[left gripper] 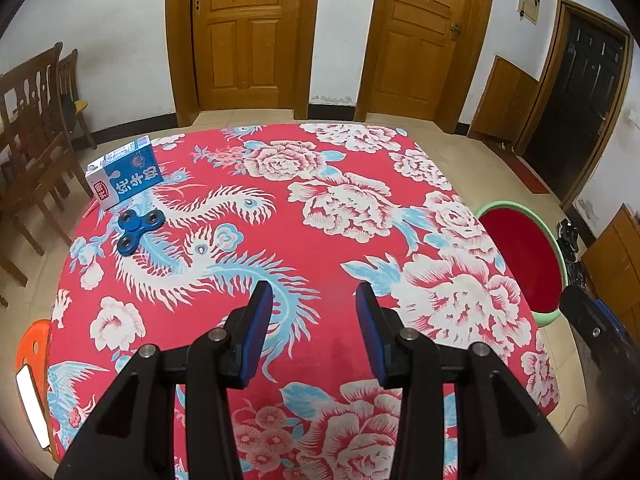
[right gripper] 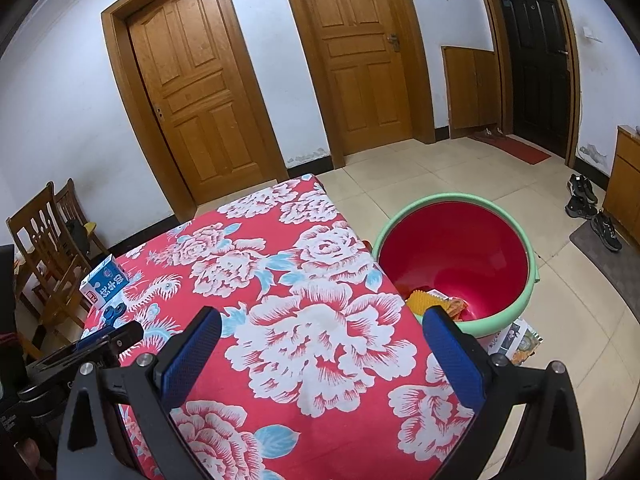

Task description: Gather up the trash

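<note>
Lying flat near the table's 10 o'clock corner in the left wrist view, the milk carton (left gripper: 125, 171) is a small blue-and-white box with white characters on its blue face and a red logo patch at one end. Just beside it, toward 6 o'clock, rests a blue fidget spinner (left gripper: 138, 227) with three round lobes. The left gripper (left gripper: 314, 298) hovers over the near part of the table, its blue-padded fingers moderately spread with nothing between them. The right gripper (right gripper: 322, 320) is spread wider, also holding nothing, above the table's right edge.

The table (left gripper: 328, 240) wears a red cloth printed with white peonies and blue-white phoenixes. At 3 o'clock, on the pale tiled floor, sits a basin (right gripper: 534, 276) with a green rim and red inside, holding yellow and orange items at its bottom. Two wooden doors (left gripper: 248, 32) stand at 12 o'clock, wooden chairs (left gripper: 36, 120) at 9 o'clock.
</note>
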